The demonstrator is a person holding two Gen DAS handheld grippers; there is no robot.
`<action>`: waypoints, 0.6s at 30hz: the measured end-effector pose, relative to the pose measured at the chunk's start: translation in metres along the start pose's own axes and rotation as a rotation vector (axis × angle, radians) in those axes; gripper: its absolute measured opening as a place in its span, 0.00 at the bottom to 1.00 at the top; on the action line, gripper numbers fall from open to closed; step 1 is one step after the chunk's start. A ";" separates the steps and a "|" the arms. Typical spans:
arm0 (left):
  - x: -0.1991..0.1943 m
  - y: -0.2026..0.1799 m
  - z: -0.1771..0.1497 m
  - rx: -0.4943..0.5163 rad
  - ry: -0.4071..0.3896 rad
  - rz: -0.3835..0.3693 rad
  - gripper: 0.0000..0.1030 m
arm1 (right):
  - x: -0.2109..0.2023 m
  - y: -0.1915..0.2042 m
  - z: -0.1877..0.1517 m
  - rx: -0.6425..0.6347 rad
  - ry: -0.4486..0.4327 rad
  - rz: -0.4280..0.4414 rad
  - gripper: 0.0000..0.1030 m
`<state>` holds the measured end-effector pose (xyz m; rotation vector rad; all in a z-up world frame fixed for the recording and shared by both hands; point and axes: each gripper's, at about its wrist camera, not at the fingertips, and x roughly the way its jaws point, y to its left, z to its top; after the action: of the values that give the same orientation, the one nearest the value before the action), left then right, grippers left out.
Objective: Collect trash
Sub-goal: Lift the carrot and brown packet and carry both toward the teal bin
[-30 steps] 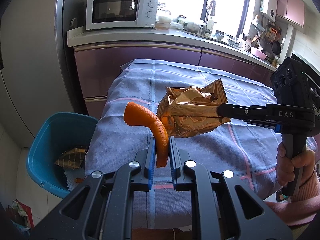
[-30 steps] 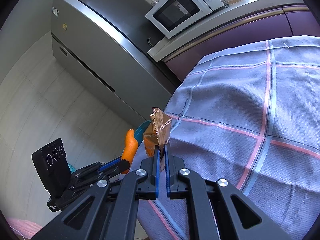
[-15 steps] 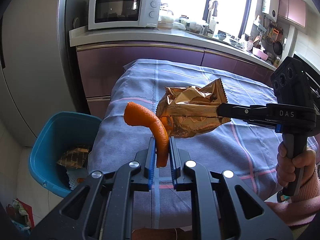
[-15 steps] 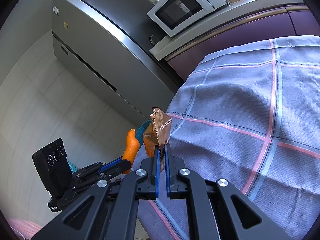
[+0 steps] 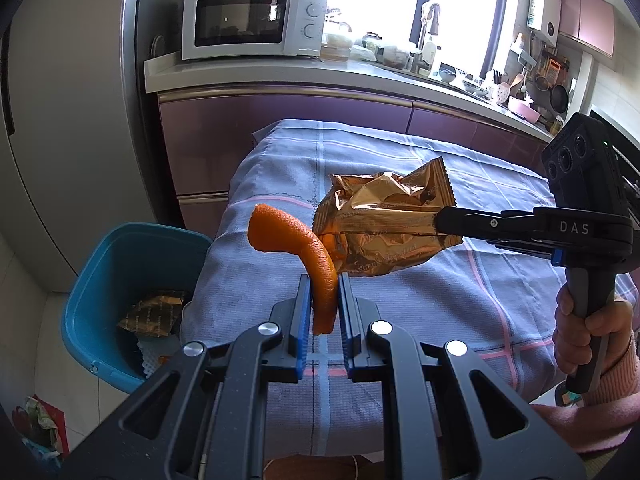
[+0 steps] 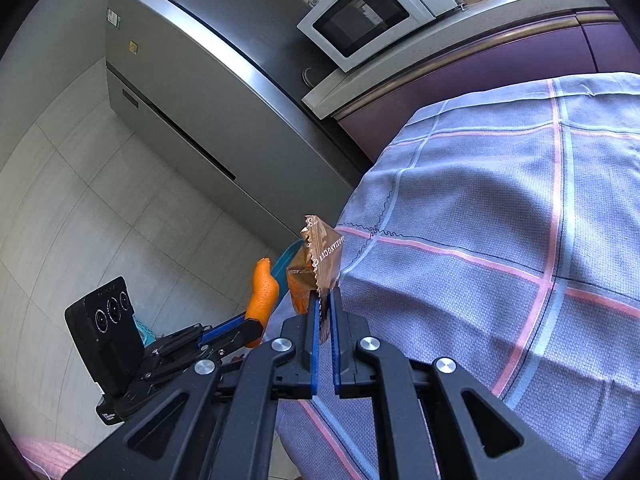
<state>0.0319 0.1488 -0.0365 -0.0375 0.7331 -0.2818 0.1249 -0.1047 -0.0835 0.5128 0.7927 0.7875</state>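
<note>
My left gripper (image 5: 323, 286) is shut on a curved strip of orange peel (image 5: 298, 246), held above the near left corner of the cloth-covered table (image 5: 400, 304). My right gripper (image 6: 325, 300) is shut on a crumpled gold-brown snack wrapper (image 6: 320, 258), held in the air just right of the peel; the wrapper also shows in the left wrist view (image 5: 384, 222). The peel shows in the right wrist view (image 6: 264, 290). A blue bin (image 5: 120, 264) stands on the floor left of the table, with a brown wrapper (image 5: 154, 314) inside.
A purple cabinet (image 5: 280, 132) with a counter and white microwave (image 5: 252, 22) stands behind the table. A grey fridge (image 6: 192, 92) stands to the left. The tablecloth (image 6: 500, 220) is blue-grey with pink lines. A small colourful bag (image 5: 38, 428) lies on the floor.
Both grippers keep their hold. The view has drifted slightly so the bin and table sit a little further right in the left wrist view.
</note>
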 end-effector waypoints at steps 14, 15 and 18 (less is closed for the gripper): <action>-0.003 0.004 0.000 -0.004 -0.005 0.011 0.13 | 0.005 0.004 0.002 -0.008 0.009 0.003 0.04; -0.004 0.004 0.000 -0.005 -0.005 0.011 0.13 | 0.006 0.004 0.002 -0.008 0.009 0.004 0.04; -0.004 0.005 0.000 -0.005 -0.005 0.013 0.13 | 0.007 0.005 0.002 -0.010 0.009 0.006 0.04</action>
<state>0.0304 0.1546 -0.0343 -0.0383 0.7288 -0.2676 0.1278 -0.0966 -0.0817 0.5031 0.7960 0.7994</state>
